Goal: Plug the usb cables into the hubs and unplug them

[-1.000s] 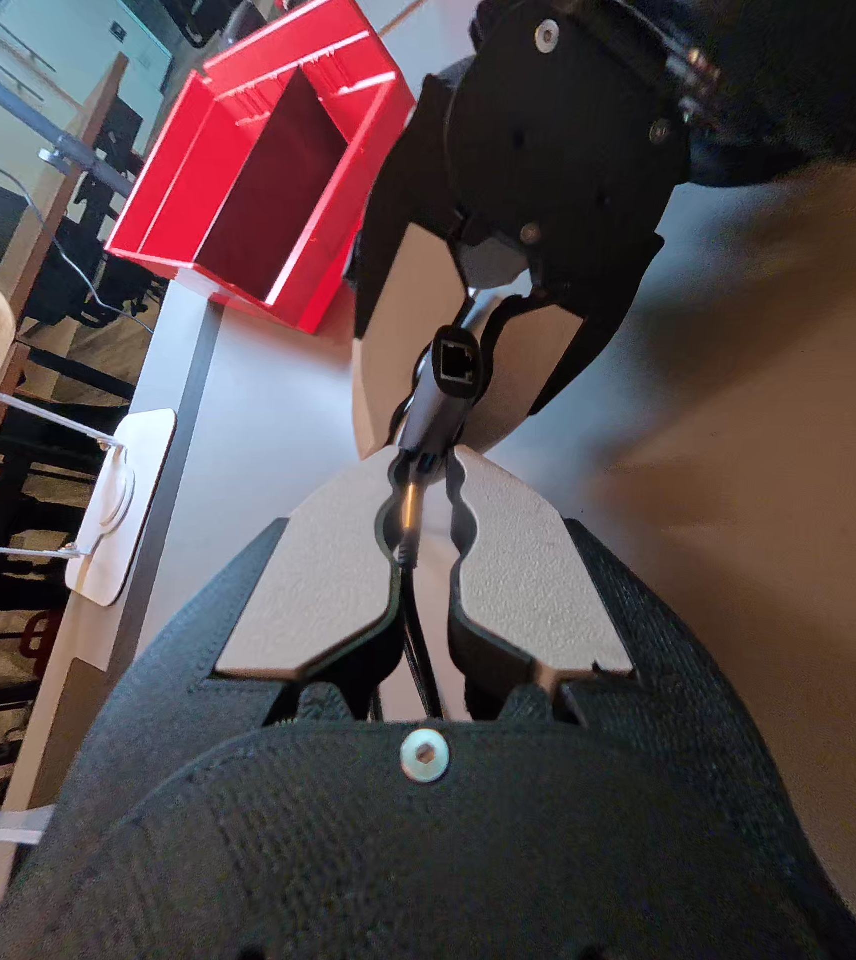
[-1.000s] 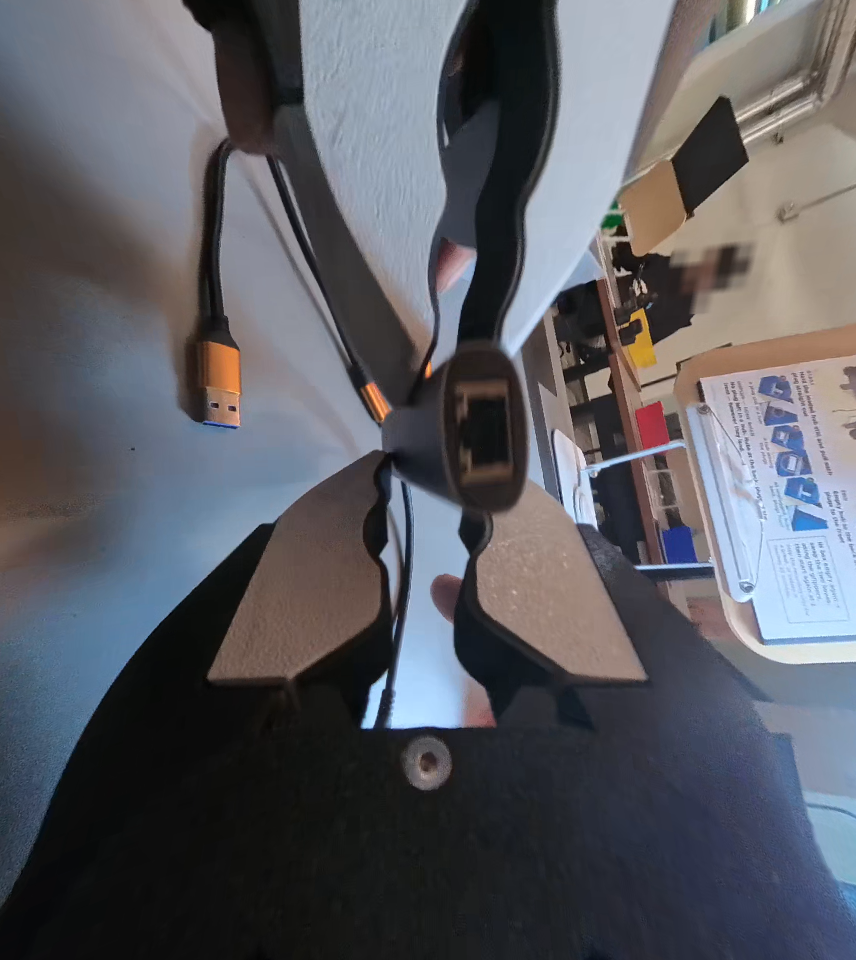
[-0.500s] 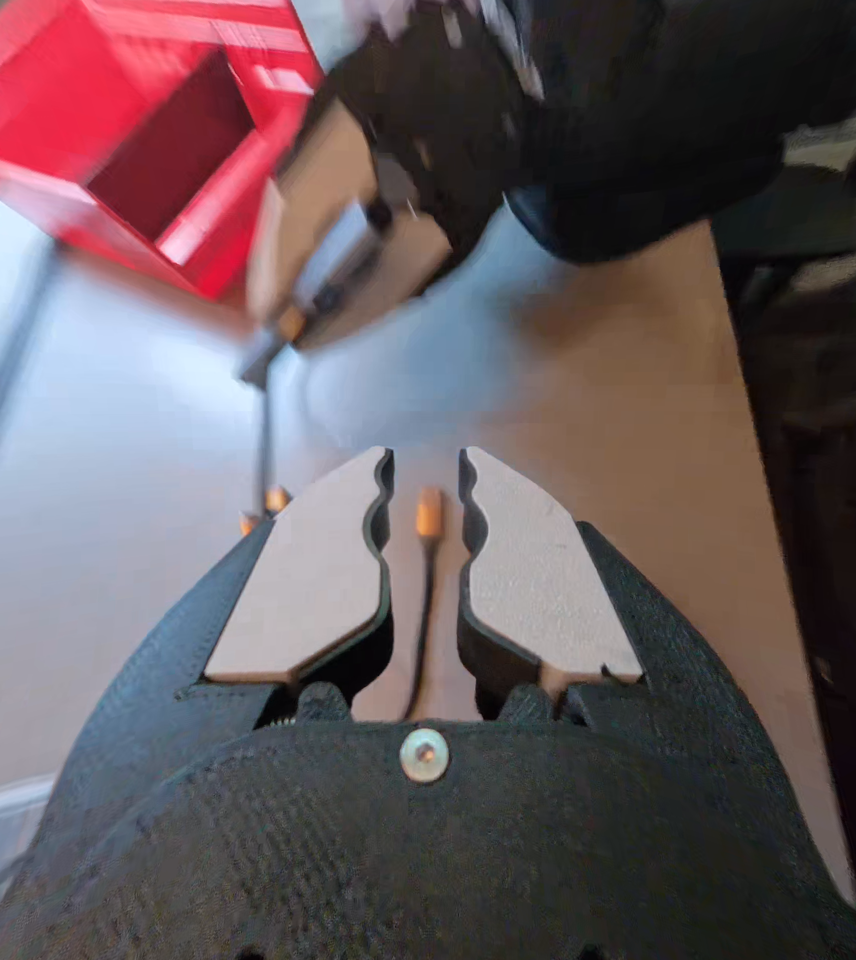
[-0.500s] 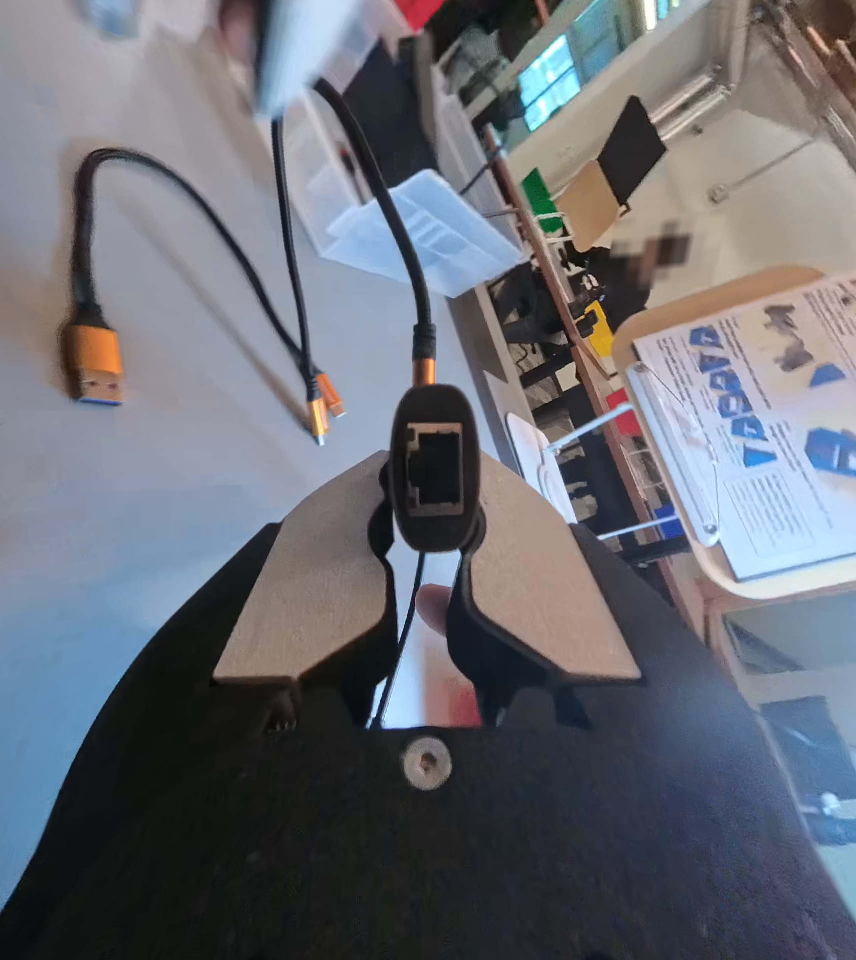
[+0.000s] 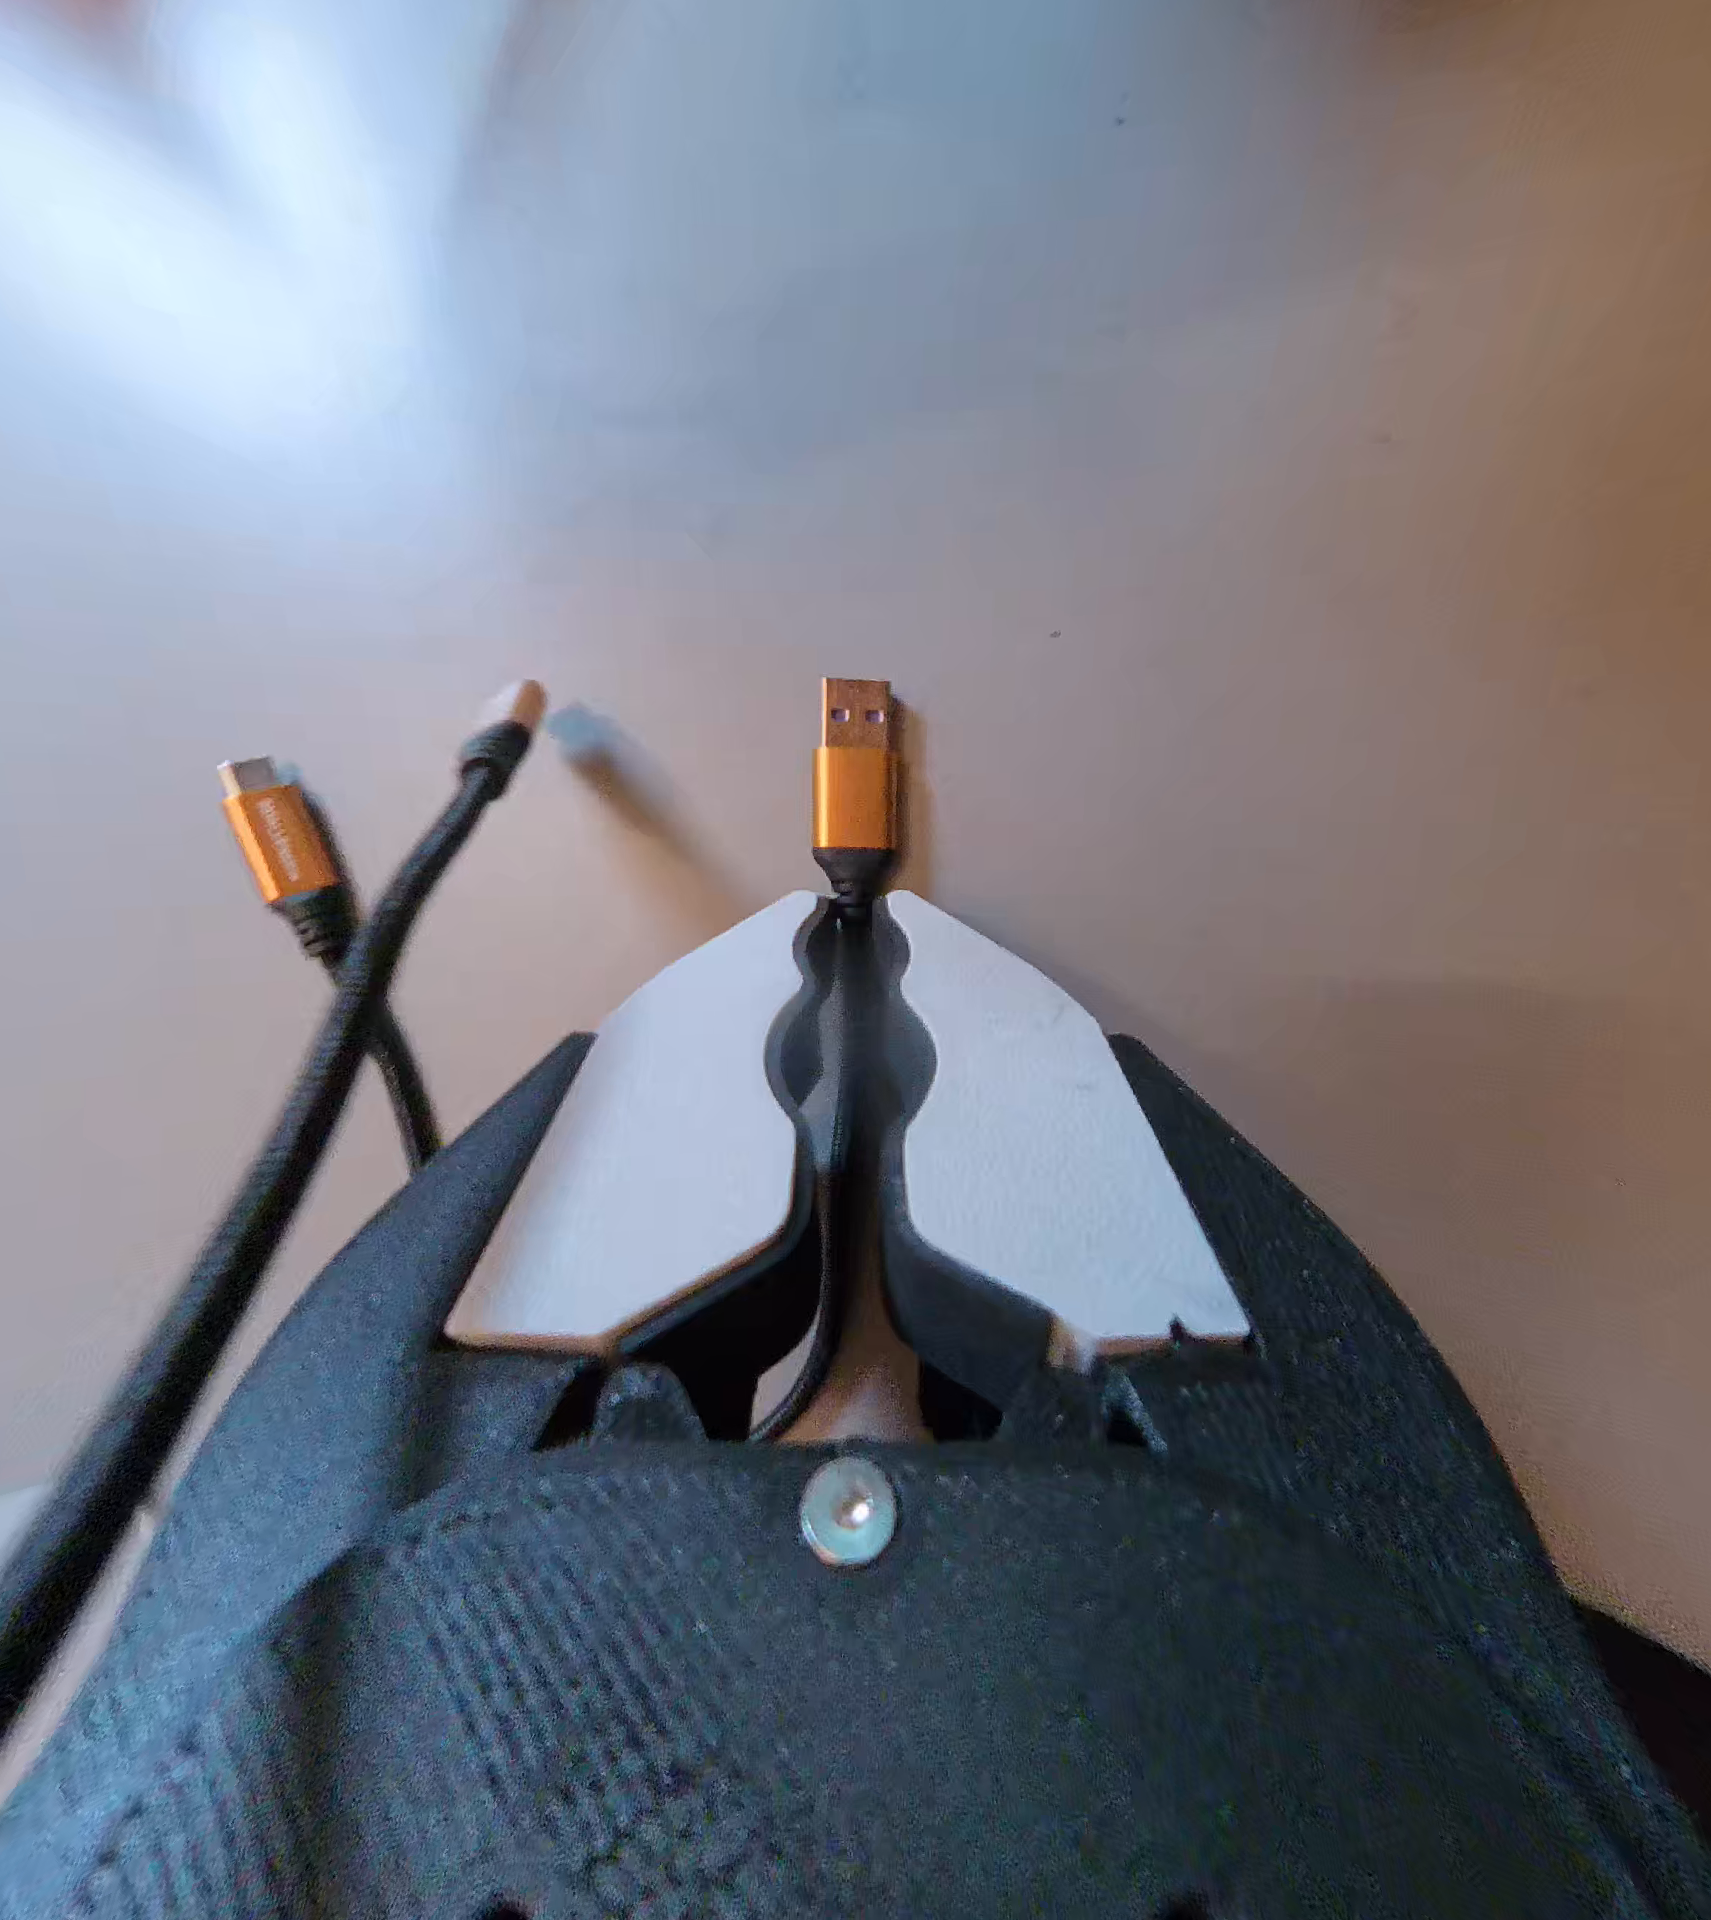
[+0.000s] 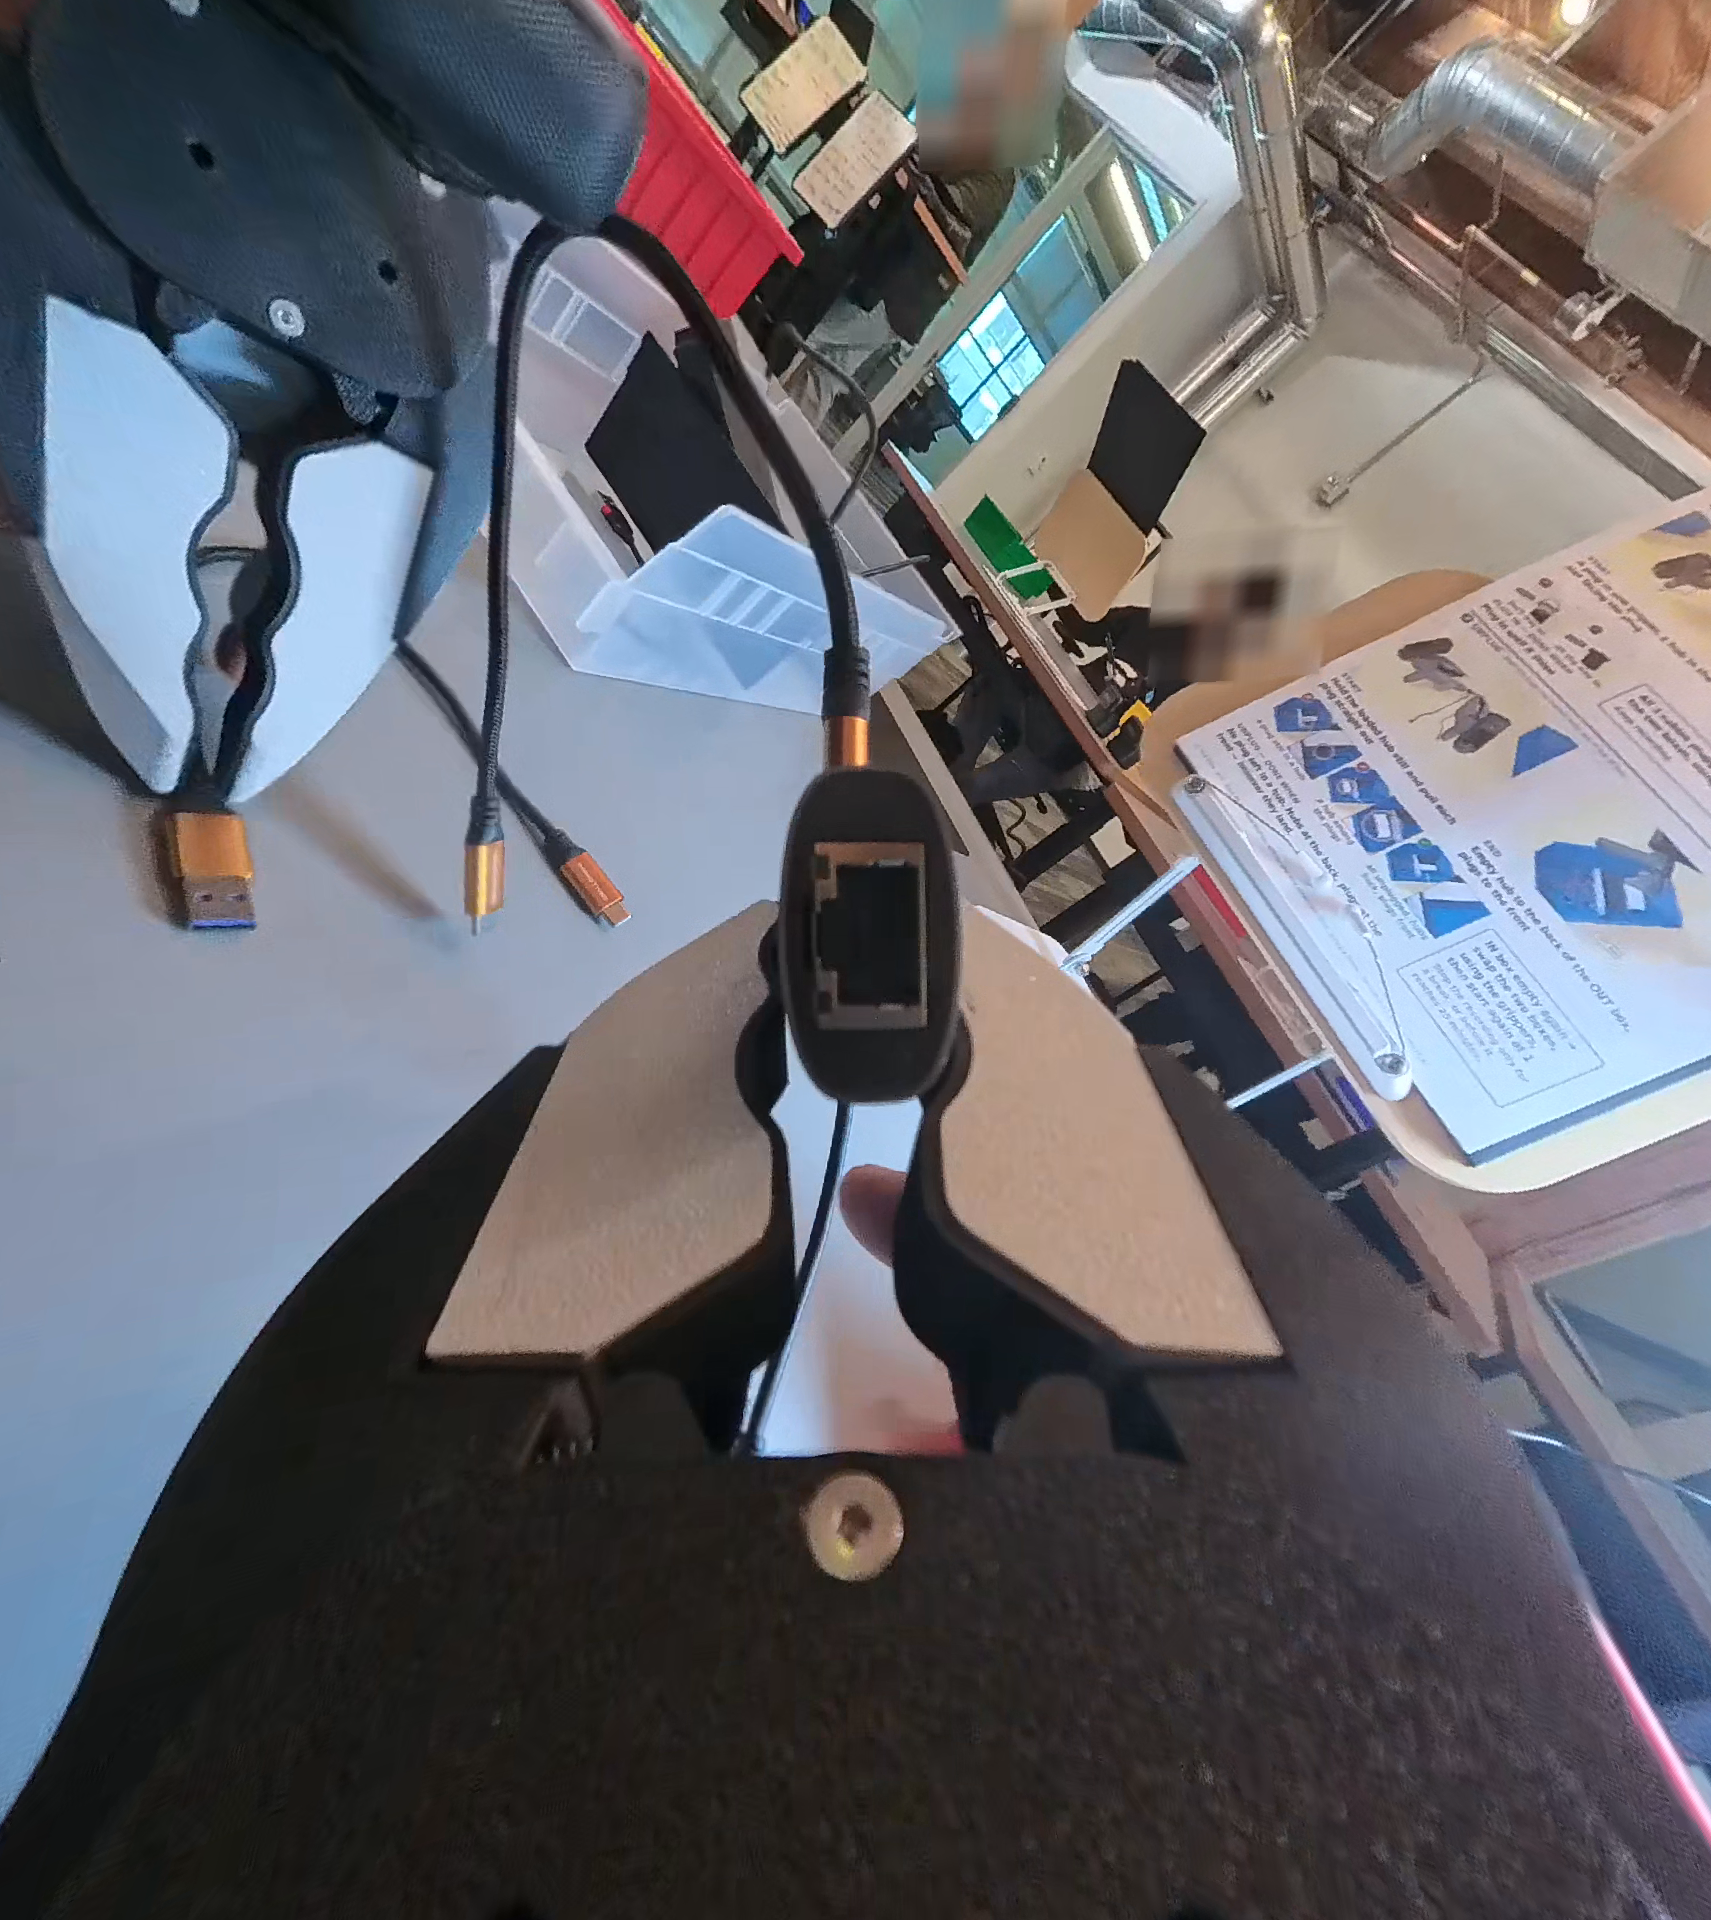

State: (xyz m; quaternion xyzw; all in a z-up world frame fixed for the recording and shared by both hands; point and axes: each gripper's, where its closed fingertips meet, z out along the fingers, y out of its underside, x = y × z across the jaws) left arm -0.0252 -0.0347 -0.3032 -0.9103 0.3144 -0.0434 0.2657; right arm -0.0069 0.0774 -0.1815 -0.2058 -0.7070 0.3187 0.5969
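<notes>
The left gripper (image 5: 853,899) is closed on the black cable just behind its orange USB-A plug (image 5: 855,792), which pokes out past the tips over the grey table (image 5: 1246,520); two smaller orange plugs (image 5: 279,847) lie just to its left, their cables crossing; the right gripper (image 6: 866,1029) is clamped around a dark hub (image 6: 870,951), held above the table, port facing the camera, with one orange-collared cable (image 6: 846,740) plugged into its top.

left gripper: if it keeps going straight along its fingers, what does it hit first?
Probably the grey tabletop. The left gripper points steeply down at it, shut on the cable just behind the USB-A plug, so that plug's tip would touch first. Depth is unclear; the right wrist view suggests it's about there.
</notes>
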